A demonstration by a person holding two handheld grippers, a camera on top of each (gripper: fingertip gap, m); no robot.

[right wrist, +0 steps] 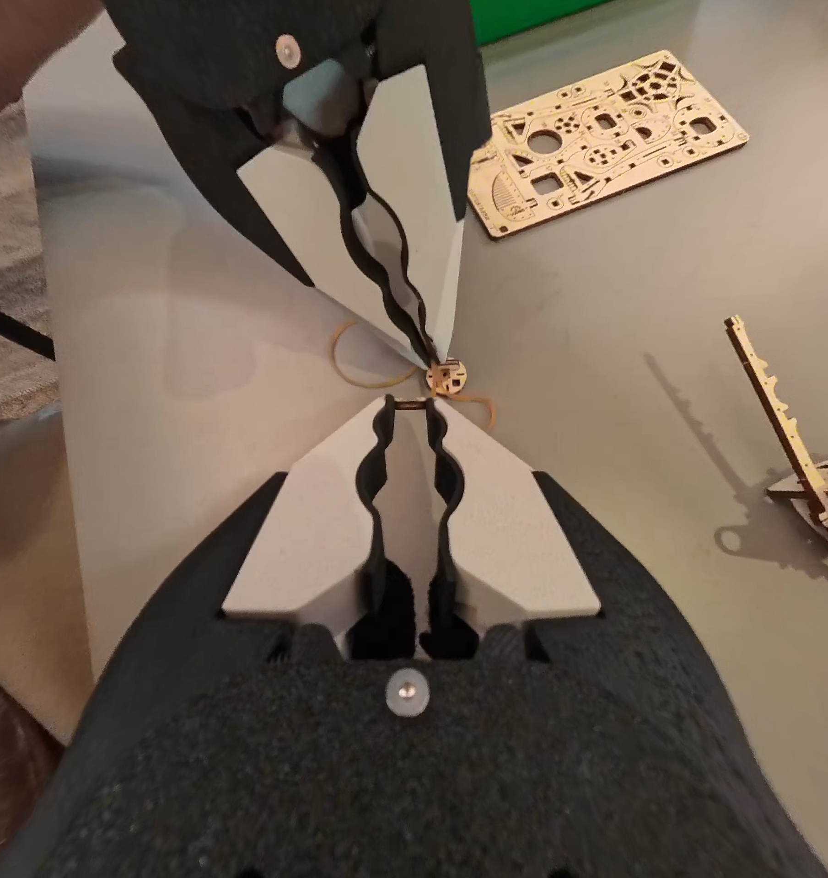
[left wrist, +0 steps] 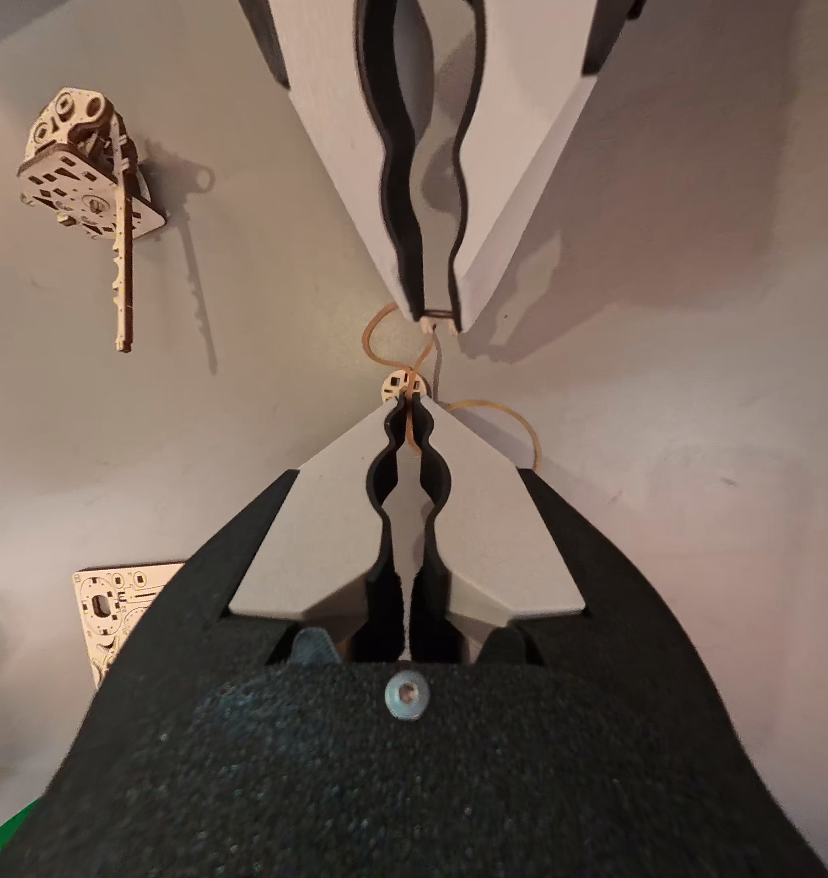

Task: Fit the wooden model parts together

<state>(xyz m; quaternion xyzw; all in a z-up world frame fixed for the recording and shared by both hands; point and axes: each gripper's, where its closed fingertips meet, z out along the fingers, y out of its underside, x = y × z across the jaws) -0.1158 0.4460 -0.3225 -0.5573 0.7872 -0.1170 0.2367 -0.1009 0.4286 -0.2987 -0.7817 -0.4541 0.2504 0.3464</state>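
My left gripper [left wrist: 408, 403] is shut on a small round wooden disc [left wrist: 399, 383] with square holes. A tan rubber band [left wrist: 521, 424] runs between its fingers and loops out on both sides. My right gripper [left wrist: 440, 325] comes in from above, tip to tip with it, shut on a small flat wooden part [left wrist: 426, 326]. In the right wrist view, my right gripper [right wrist: 409, 404] holds that part [right wrist: 409, 405] just below the disc [right wrist: 446, 377], which my left gripper [right wrist: 432, 362] pinches at its edge. The rubber band [right wrist: 343, 367] trails on the table.
A part-built wooden model with a long notched bar [left wrist: 84, 166] stands at the left, and shows in the right wrist view [right wrist: 821, 475]. A laser-cut wooden parts sheet [right wrist: 607, 142] lies flat on the grey table [right wrist: 592, 332]. A green object [right wrist: 521, 19] is at the far edge. The grippers are tip to tip, or close to it. The green object [right wrist: 521, 19] is about 30 centimeters from both grippers' fingertips.
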